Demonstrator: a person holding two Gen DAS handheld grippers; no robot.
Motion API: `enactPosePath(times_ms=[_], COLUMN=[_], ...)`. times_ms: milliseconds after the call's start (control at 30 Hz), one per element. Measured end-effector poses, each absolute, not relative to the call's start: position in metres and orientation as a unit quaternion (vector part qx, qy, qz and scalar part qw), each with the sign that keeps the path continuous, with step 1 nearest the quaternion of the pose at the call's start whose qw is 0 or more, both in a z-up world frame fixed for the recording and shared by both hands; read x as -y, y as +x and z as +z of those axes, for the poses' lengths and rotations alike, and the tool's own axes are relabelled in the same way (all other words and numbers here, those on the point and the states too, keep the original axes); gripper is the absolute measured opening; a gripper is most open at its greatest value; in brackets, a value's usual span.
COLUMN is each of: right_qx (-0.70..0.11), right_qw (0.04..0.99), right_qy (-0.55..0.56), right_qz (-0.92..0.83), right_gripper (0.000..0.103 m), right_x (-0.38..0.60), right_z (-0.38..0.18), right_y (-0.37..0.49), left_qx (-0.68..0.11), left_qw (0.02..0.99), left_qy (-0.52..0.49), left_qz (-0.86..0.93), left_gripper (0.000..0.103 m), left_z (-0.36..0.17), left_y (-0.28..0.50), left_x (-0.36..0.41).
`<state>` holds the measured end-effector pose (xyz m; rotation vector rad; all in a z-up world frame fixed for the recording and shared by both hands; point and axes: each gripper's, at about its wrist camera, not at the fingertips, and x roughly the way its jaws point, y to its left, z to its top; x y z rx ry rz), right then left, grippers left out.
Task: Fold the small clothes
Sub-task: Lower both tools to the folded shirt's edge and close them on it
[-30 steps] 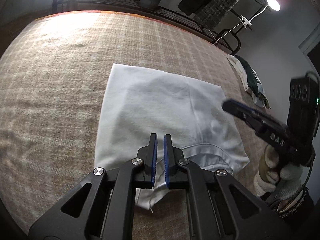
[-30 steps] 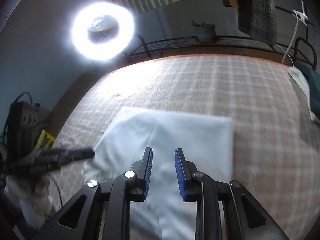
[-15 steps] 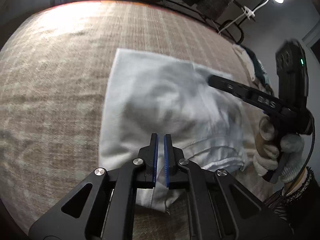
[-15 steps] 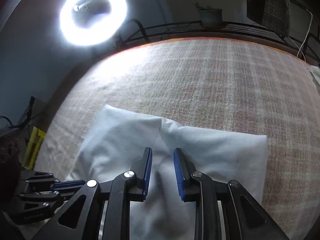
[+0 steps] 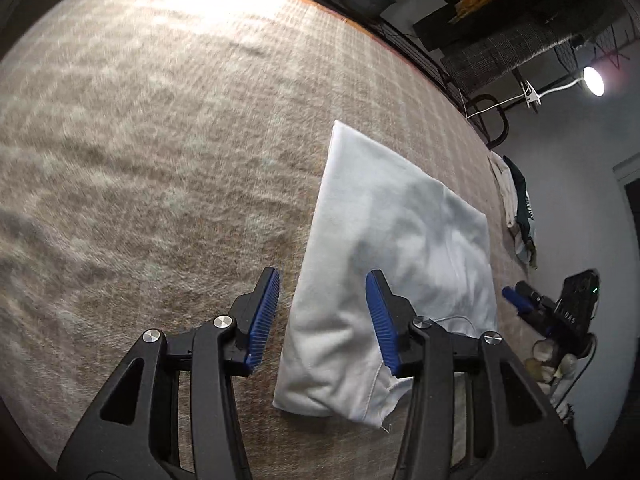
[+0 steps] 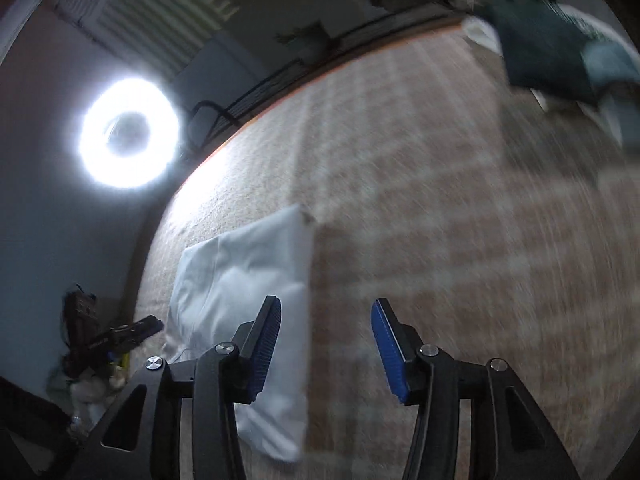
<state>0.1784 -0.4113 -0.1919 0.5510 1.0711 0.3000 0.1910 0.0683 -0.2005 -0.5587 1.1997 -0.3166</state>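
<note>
- Left gripper (image 5: 322, 312): jaws opening, about half apart, nothing gripped; hangs over near left edge of white garment (image 5: 400, 264).
- Right gripper (image 6: 326, 338): jaws opening, empty, over garment's right edge and plaid blanket (image 6: 440, 220).
- Garment: folded white rectangle w/ soft wrinkles, lying flat mid-blanket; loose hem at near corner.

dark clothes (image 6: 548, 52) blurred, cut off
</note>
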Motion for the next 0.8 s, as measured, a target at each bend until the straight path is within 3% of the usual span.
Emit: enactPosePath(times_ms=[467,733,800], right_qx=[-0.520,-0.520,-0.519], right_qw=[0.752,0.738,0.737], right_qy=[0.337,0.353,0.354], right_qz=[0.226,0.247,0.249], right_gripper=[0.046,0.032,0.030], right_x=[0.400,0.383,0.378], right_z=[-0.233,-0.245,-0.246], right_y=[0.184,0.198,0.202], left_qx=[-0.552,-0.547,-0.547], left_qw=[0.738,0.739,0.738], left_qy=[-0.336,-0.331,-0.332], left_qz=[-0.195,-0.214,-0.214], left_gripper=[0.046,0.046,0.042], left_z=[-0.217,-0.214,-0.216], left_y=[0.214,0.232,0.232], left_x=[-0.076,-0.056,-0.054])
